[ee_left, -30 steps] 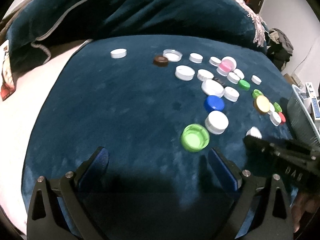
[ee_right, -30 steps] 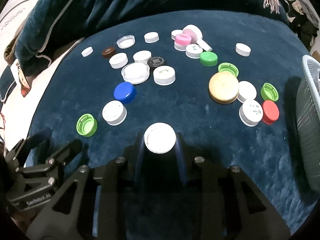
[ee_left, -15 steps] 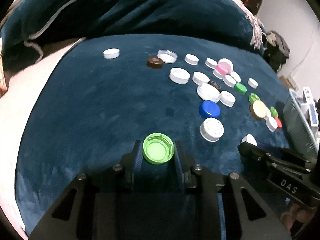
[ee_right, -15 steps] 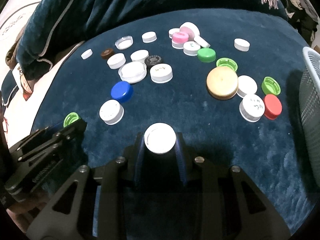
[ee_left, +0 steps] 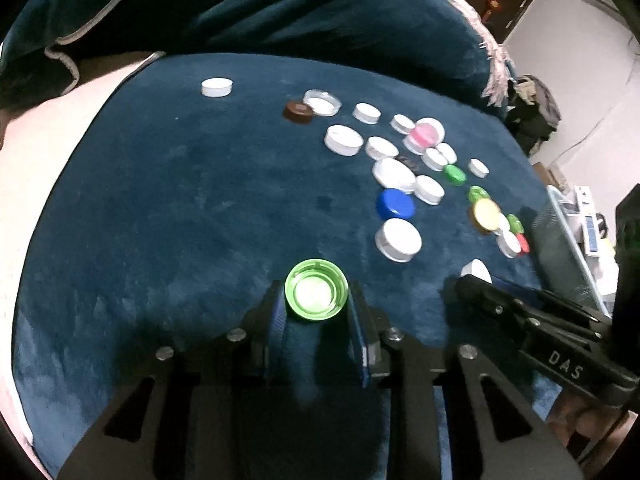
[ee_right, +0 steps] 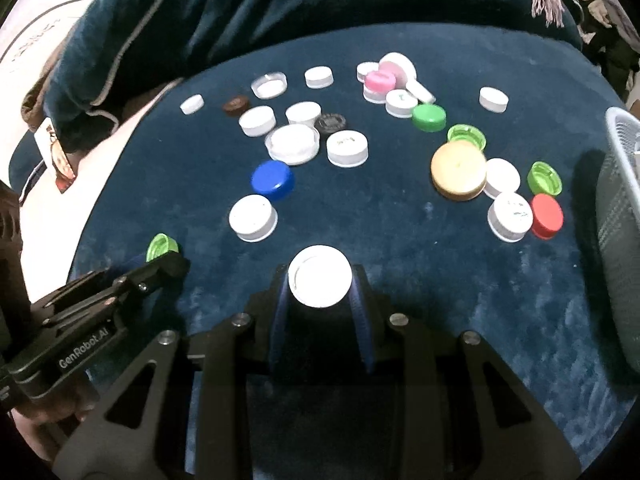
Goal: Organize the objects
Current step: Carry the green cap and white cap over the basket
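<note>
Several bottle caps lie scattered on a dark blue plush surface [ee_left: 180,208]. My left gripper [ee_left: 317,300] is shut on a light green cap [ee_left: 316,291], open side up, held between its blue pads. My right gripper [ee_right: 320,289] is shut on a white cap [ee_right: 320,286]. In the right wrist view the left gripper [ee_right: 162,258] shows at lower left with the green cap [ee_right: 160,245] at its tip. In the left wrist view the right gripper [ee_left: 476,280] shows at lower right with the white cap [ee_left: 476,270]. A blue cap [ee_right: 273,180] and a white cap [ee_right: 253,217] lie just beyond both grippers.
A white mesh basket [ee_right: 618,216] stands at the right edge of the blue surface. A gold cap [ee_right: 458,170], a red cap [ee_right: 547,215] and green caps [ee_right: 429,117] lie near it. A dark blue cushion [ee_left: 280,8] rises behind. A pale floor [ee_left: 44,128] lies left.
My left gripper went from wide open to shut around the green cap and tilted a little. The right gripper kept still with its white cap.
</note>
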{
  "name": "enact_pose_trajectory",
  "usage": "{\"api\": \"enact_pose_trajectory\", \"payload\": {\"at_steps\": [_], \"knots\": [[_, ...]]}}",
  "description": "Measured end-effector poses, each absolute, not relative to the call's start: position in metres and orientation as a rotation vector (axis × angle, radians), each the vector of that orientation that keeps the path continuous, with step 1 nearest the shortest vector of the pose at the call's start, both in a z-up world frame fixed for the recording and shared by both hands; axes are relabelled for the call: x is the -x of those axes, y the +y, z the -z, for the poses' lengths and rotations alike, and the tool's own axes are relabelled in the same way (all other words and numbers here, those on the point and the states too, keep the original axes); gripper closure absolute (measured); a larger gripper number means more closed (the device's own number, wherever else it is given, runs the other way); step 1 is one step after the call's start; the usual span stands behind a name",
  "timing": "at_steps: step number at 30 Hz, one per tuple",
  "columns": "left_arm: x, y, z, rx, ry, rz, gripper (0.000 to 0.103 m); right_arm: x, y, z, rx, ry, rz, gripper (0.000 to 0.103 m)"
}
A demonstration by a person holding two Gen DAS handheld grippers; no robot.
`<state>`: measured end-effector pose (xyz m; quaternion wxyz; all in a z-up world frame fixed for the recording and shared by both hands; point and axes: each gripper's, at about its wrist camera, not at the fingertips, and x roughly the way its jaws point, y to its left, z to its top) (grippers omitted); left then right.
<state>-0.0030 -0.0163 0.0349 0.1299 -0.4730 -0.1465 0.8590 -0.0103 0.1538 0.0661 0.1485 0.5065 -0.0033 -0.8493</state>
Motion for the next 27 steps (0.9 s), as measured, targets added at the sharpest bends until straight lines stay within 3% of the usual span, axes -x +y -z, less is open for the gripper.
{"api": "enact_pose_trajectory", "payload": {"at_steps": [3,11,16,27], "knots": [[-0.003,-0.020,-0.048,1.309,-0.461,-2.473,0.073,0.003,0.157,-0.077,-1.414,-0.055,2.459,0.072],[-0.017,-0.010,-0.091,1.265,-0.230,-2.580,0.073,-0.011,0.159,-0.101,-1.330,-0.094,2.483,0.072],[-0.018,-0.001,-0.112,1.224,-0.221,-2.595,0.073,-0.018,0.172,-0.122,-1.264,-0.134,2.521,0.072],[-0.015,0.064,-0.159,1.064,-0.127,-2.544,0.073,-0.032,0.242,-0.169,-1.108,-0.301,2.654,0.072]]}}
